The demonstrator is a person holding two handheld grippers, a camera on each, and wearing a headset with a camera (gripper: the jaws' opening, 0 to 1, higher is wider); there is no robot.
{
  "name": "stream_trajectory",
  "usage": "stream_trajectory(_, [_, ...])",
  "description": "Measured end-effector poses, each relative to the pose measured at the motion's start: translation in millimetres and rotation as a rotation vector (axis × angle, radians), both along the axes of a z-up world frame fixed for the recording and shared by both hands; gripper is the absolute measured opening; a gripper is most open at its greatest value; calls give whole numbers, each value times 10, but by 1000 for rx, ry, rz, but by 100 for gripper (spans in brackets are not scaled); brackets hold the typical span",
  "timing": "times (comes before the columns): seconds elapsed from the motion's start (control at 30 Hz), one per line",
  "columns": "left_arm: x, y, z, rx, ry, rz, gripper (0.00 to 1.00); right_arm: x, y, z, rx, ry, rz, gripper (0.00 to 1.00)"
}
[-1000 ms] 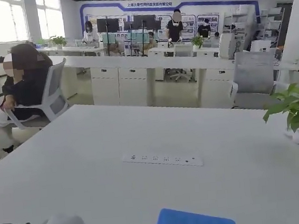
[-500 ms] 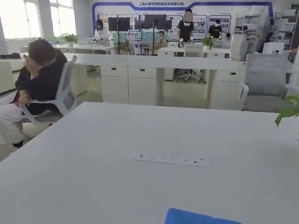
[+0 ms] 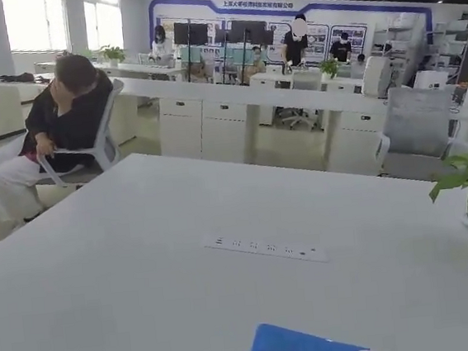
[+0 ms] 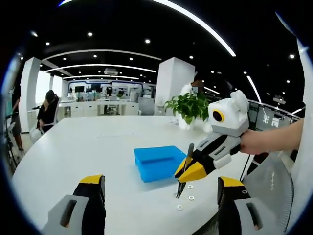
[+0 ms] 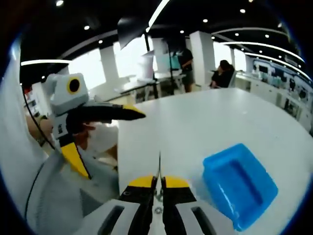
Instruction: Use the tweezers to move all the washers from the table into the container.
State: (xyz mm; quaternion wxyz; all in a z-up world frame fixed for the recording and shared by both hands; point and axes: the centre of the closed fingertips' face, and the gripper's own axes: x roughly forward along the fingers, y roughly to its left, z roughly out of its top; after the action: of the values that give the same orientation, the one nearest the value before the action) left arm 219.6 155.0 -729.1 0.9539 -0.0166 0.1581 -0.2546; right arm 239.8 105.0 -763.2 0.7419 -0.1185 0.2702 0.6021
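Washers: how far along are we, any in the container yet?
Done: nothing that shows; the blue container looks empty. In hand: the right gripper is shut on the tweezers, whose tips point down at the washers; the left gripper is open. Left: at least three washers lie on the table beside the container, none lifted yet.

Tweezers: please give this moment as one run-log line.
right gripper shut on tweezers | tips near washers on table | container nearby | left gripper open

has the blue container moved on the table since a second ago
No. The blue container sits just as near the power strip as before, in front of it and slightly right; only the camera shifted.
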Motion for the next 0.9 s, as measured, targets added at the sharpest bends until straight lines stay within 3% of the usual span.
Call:
stream_trajectory(0.13, [42,15,-10,-1,-28,34,99,182,-157,126,9,-16,-60,2])
stream_trajectory(0.33, [46,-63,-125,55,-44,37,99,491,-379,293,7,-61,-140,2])
stream_trajectory(0.47, [62,-102,-115,24,-53,35,99,740,-531,356,26,-61,-224,2])
stream_trajectory(0.6, [71,-171,-65,1,-48,10,99,1000,-687,307,31,-36,-314,2])
stream_trajectory(0.7, [56,-288,-20,69,-94,-41,99,1158,-759,222,37,-4,-374,2])
stream_trajectory(0.77, [43,-303,-63,91,-92,-47,99,1254,-800,141,31,12,-401,2])
stream_trajectory(0.9, [64,-276,-78,80,-88,-42,99,1402,-869,-43,3,28,-438,2])
